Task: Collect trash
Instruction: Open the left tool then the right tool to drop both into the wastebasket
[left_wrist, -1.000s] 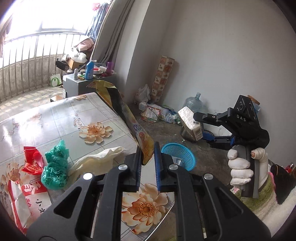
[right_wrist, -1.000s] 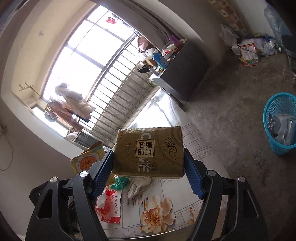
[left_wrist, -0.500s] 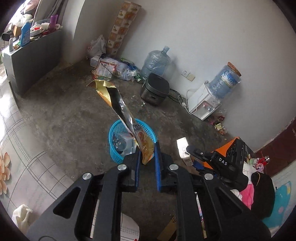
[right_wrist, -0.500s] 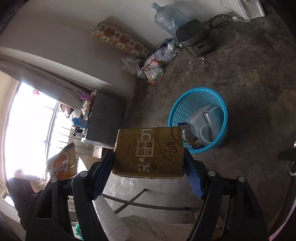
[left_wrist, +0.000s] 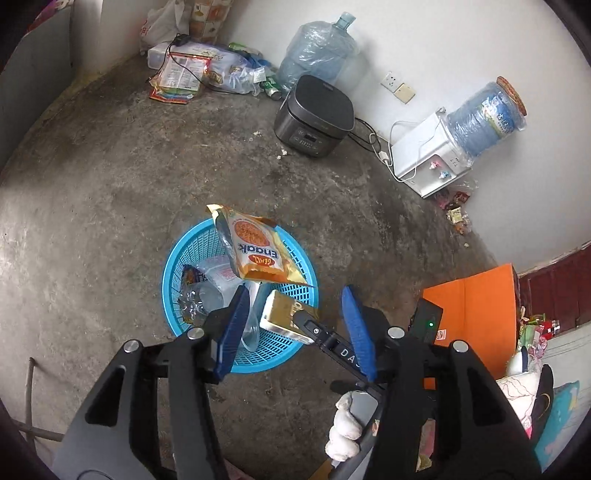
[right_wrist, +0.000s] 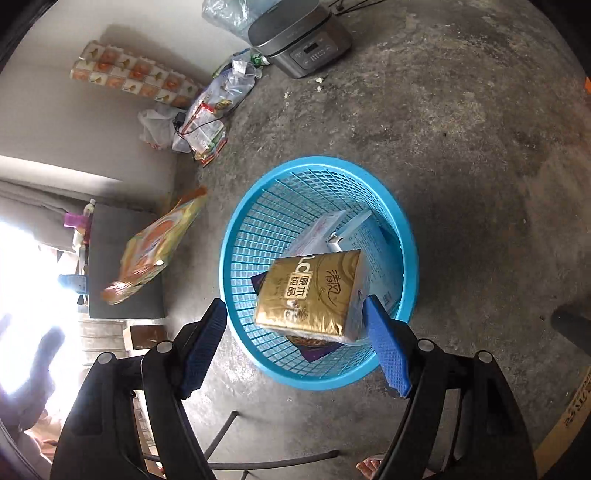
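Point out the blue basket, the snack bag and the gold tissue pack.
blue basket (right_wrist: 243, 236): right wrist view, inner mesh wall.
snack bag (left_wrist: 256, 254): left wrist view, printed front.
gold tissue pack (right_wrist: 308, 295): right wrist view, top face.

Straight below both tools the blue basket stands already part-filled with cartons and plastic, so little room is left inside it. Bare concrete floor lies open all round it. Ahead, a rice cooker and water dispenser line the wall.
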